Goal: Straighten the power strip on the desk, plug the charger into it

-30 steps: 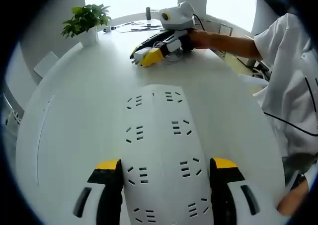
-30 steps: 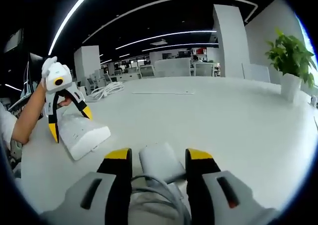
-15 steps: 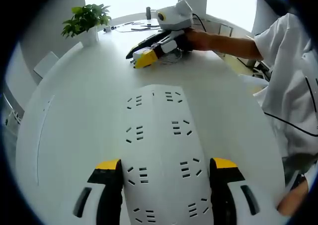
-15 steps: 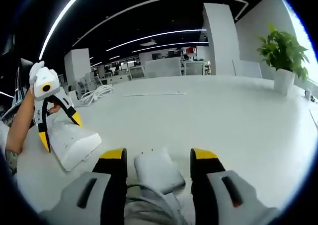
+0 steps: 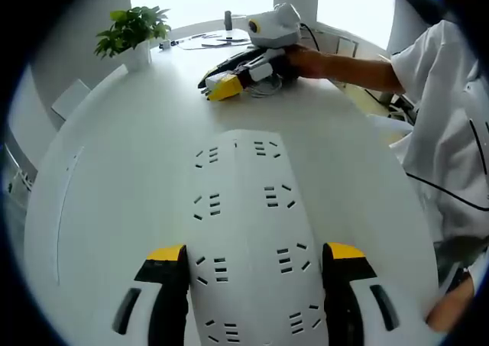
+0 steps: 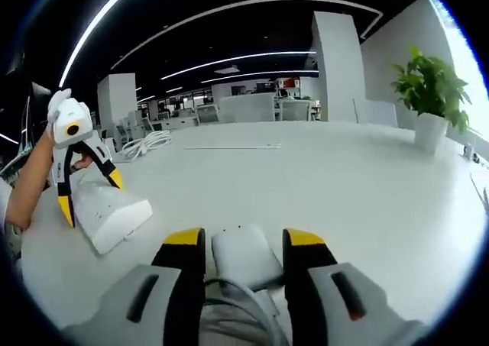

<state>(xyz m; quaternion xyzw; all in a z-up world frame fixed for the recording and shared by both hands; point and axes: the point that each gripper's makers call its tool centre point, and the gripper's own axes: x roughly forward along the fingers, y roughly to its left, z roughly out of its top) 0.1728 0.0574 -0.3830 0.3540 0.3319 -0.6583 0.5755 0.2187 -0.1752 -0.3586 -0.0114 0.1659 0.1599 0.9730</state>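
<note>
A white power strip (image 5: 248,231) with several sockets lies lengthwise on the white desk (image 5: 107,178). My left gripper (image 5: 256,256) is shut across its near end, both yellow-tipped jaws against its sides. Farther up the desk, my right gripper (image 5: 223,86) rests low over the surface, held by a person's hand. In the right gripper view, a white charger (image 6: 243,254) sits between the jaws of my right gripper (image 6: 243,237), which is shut on it. The charger's grey cable (image 6: 229,296) curls back under the gripper. The left gripper (image 6: 85,195) straddles the power strip (image 6: 114,215) at left.
A potted plant (image 5: 134,31) stands at the desk's far left corner; in the right gripper view the plant (image 6: 432,94) is at right. A person's arm and white shirt (image 5: 451,124) border the desk's right side. Papers (image 5: 210,40) and a white cable coil (image 6: 153,141) lie far off.
My right gripper's jaws stood wider half a second ago and have drawn in against the charger. The left gripper and power strip have not moved.
</note>
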